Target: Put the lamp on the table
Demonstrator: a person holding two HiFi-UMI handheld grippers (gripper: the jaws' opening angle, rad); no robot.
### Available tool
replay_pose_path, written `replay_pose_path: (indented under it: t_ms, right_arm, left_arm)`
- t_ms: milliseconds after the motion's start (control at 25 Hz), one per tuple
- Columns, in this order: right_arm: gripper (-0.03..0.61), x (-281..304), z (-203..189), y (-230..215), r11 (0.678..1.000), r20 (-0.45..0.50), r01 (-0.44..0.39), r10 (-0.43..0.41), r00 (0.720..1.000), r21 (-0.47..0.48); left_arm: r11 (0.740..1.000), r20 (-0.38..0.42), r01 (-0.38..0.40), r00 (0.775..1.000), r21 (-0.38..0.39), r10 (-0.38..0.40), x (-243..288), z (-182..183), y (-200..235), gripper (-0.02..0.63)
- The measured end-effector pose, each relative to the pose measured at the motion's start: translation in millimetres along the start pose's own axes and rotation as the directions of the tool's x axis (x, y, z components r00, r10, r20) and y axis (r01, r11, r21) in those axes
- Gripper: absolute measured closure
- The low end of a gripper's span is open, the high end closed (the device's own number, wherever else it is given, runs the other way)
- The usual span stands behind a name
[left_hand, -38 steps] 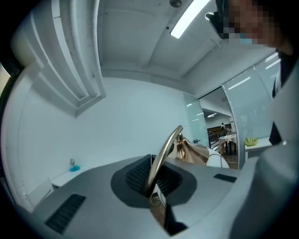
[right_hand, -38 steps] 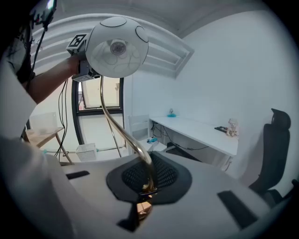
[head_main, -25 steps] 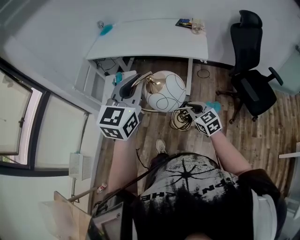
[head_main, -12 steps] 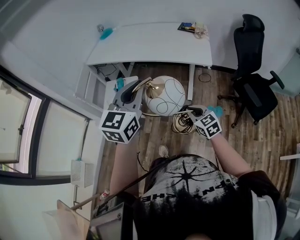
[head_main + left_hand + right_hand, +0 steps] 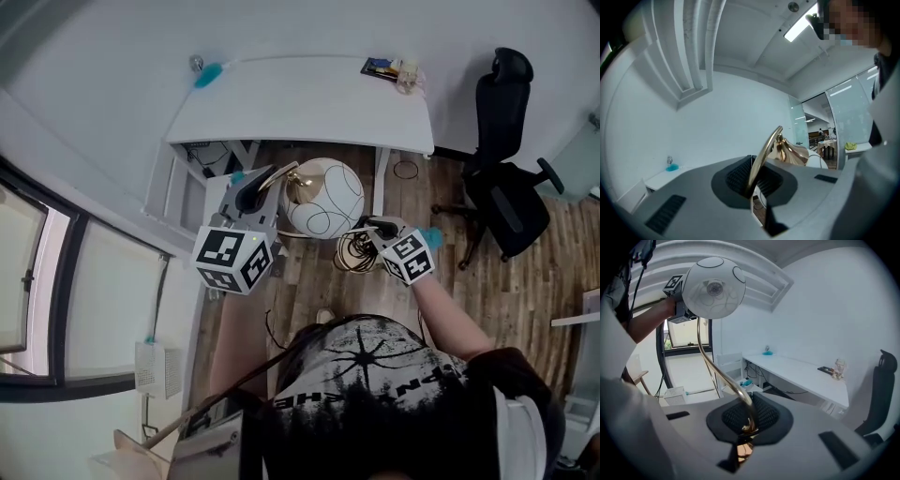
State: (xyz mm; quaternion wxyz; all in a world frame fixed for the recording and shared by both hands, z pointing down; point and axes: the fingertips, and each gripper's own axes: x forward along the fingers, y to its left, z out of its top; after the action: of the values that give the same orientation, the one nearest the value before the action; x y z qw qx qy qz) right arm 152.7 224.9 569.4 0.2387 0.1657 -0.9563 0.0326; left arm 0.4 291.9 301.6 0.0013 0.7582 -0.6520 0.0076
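My left tool (image 5: pixel 255 187) and right tool (image 5: pixel 373 227) both clamp the lamp (image 5: pixel 323 197) by its brass stem, mid-frame. The counter (image 5: pixel 300 94) sits above it at top (middle bare); I'd lift clear of its edge before lowering.

White globe lamp on curved brass stem (image 5: pixel 323 197) carried closer to the long white table (image 5: pixel 300 103), left gripper (image 5: pixel 264 182) and right gripper (image 5: pixel 367 228) advanced with it.

A ceiling strip light (image 5: pixel 797 29) gleams on the lamp (image 5: pixel 325 197); fisheye edges darken.
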Motion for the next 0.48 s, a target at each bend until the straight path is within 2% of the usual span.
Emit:
replay_pose_path:
  t_ms: [480]
  right_arm:
    - [0.558,75,33,3,0.999,-0.021,0.048,-0.048,0.999,0.002]
  left_arm:
    - [0.998,0.015,0.045,0.999,-0.032,-0.045,13,-12,91,0.595]
